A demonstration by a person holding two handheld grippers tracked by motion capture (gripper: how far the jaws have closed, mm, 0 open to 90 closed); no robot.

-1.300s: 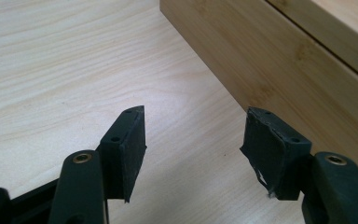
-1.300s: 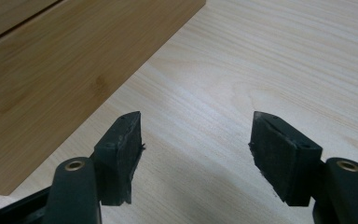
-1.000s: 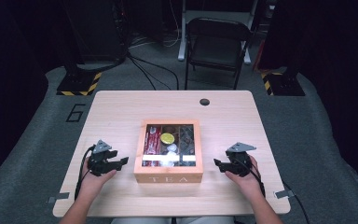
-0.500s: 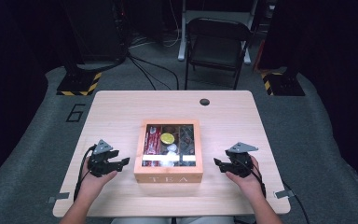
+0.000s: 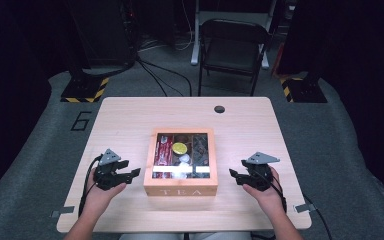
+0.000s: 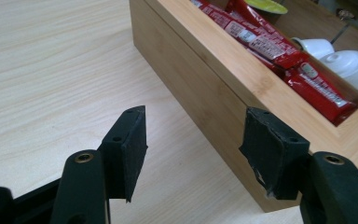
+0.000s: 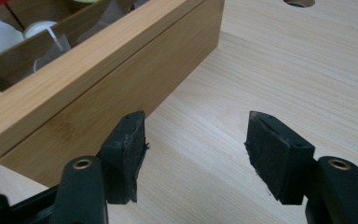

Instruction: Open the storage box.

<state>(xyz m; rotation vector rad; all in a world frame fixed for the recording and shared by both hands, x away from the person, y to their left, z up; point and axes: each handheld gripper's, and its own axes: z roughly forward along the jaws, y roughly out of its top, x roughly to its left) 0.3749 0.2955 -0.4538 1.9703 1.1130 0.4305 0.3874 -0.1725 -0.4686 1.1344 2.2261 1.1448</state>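
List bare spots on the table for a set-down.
Bare light wooden table: the far strip between the wooden tea box and the round black hole, plus both far corners. Crowded: each side of the box, where the left gripper and right gripper sit.

Overhead light falls evenly on the bench [image 5: 130, 125], pale wood bright, while the surrounding floor and room drop off into near black. High view is soft and slightly grainy, with only short, faint shadows under the wooden box [image 5: 181, 189]. Both gripper views are sharp on the wood grain nearby; white glare on the cups [image 6: 352, 65], far corners blurred.
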